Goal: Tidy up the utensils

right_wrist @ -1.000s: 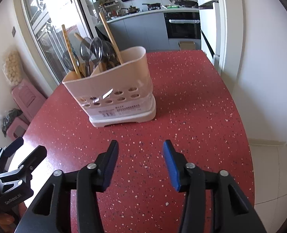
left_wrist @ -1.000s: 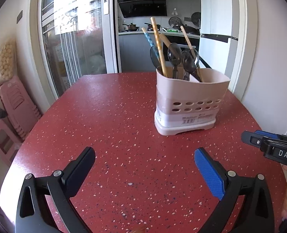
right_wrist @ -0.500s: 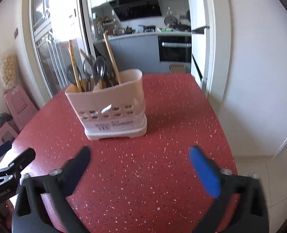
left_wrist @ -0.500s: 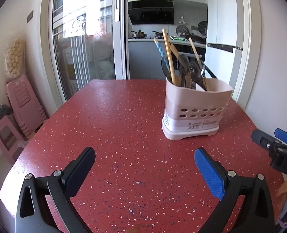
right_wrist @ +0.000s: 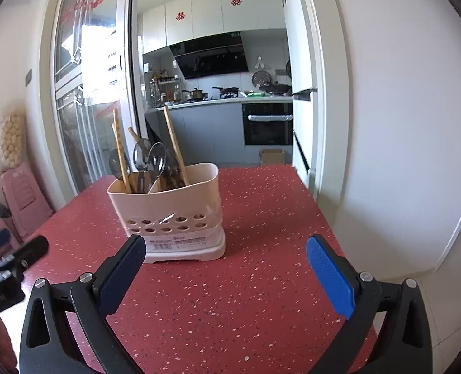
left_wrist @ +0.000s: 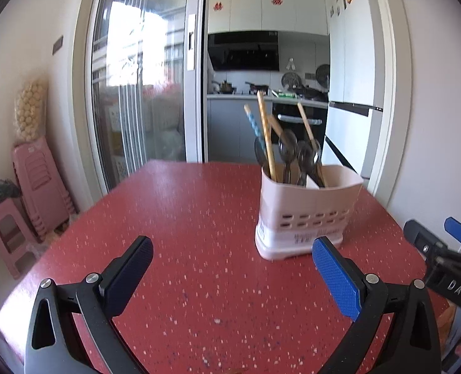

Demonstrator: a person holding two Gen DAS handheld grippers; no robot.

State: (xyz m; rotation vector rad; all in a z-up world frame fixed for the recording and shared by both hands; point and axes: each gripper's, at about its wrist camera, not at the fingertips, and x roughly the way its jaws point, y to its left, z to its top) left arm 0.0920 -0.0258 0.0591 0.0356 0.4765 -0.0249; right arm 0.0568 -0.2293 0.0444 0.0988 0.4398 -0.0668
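The task looks essentially finished: spoons [right_wrist: 151, 162] and chopsticks [left_wrist: 266, 137] stand in the caddy [right_wrist: 171, 212], the red table [left_wrist: 199, 218] carries nothing else, and both the left tool [left_wrist: 232, 275] and right tool [right_wrist: 225, 272] hang wide and hold nothing.

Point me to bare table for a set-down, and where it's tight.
Free: red table left of the utensil holder toward the glass door, and the strip between holder and both open grippers. Tight: inside the holder, packed with spoons and chopsticks.
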